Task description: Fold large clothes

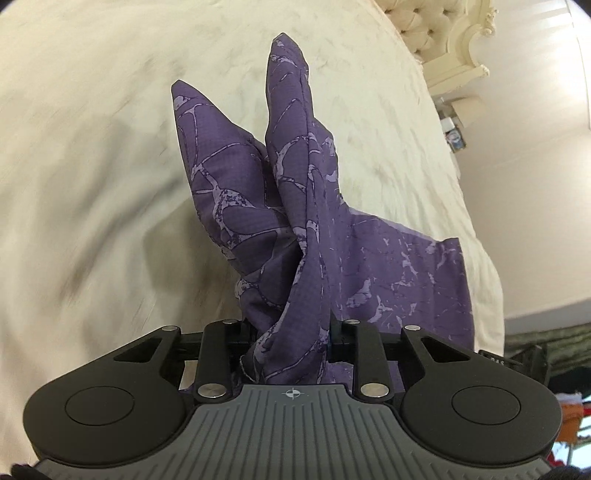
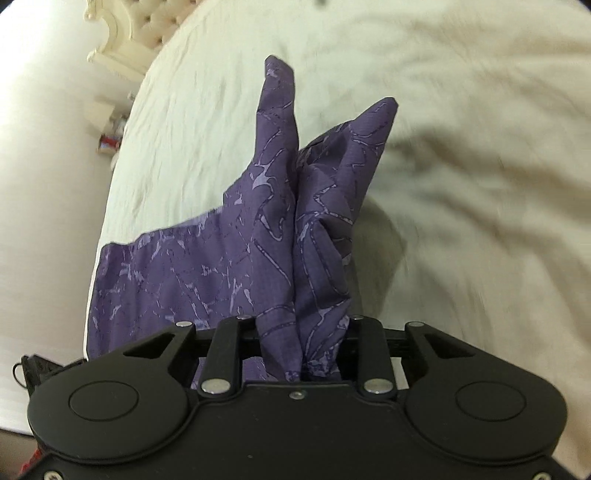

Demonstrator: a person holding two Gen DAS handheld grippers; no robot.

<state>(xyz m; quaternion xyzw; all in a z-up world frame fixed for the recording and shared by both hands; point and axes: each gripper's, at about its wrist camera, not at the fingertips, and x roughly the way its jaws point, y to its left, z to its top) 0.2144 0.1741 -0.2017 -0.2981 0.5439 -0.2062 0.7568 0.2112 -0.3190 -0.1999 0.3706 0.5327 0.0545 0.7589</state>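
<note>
- Left wrist view: left gripper, black w/ ribbed grey top plate, has its jaws closed on a bunched fold of the purple patterned thin-fabric garment. The finger pads themselves are hidden by cloth, but the fabric is pinched tight betw. the two linkage arms.
- Same view: from the pinch the cloth rises fwd in two pointed peaks, one leaning left, one taller and nearly upright, touching each other low down.
- Same view: rest of the garment spreads as a flat panel to the right of the gripper, lying on the cream quilted bedspread. Bedspread is motion-blurred on the left side.
- Same view: cream tufted headboard w/ carved frame at top right, well apart from the cloth.
- Right wrist view: right gripper, all black, jaws likewise clamped on a gathered bunch of the same garment; pads covered by fabric, cloth squeezed betw. the arms.
- Same view: two peaks again stand up ahead of the fingers, the taller on the left, a broader one leaning right.
- Same view: flat panel of the garment runs off to the left, over the bedspread, which is blurred on the right.
- Same view: headboard at top left.
</note>
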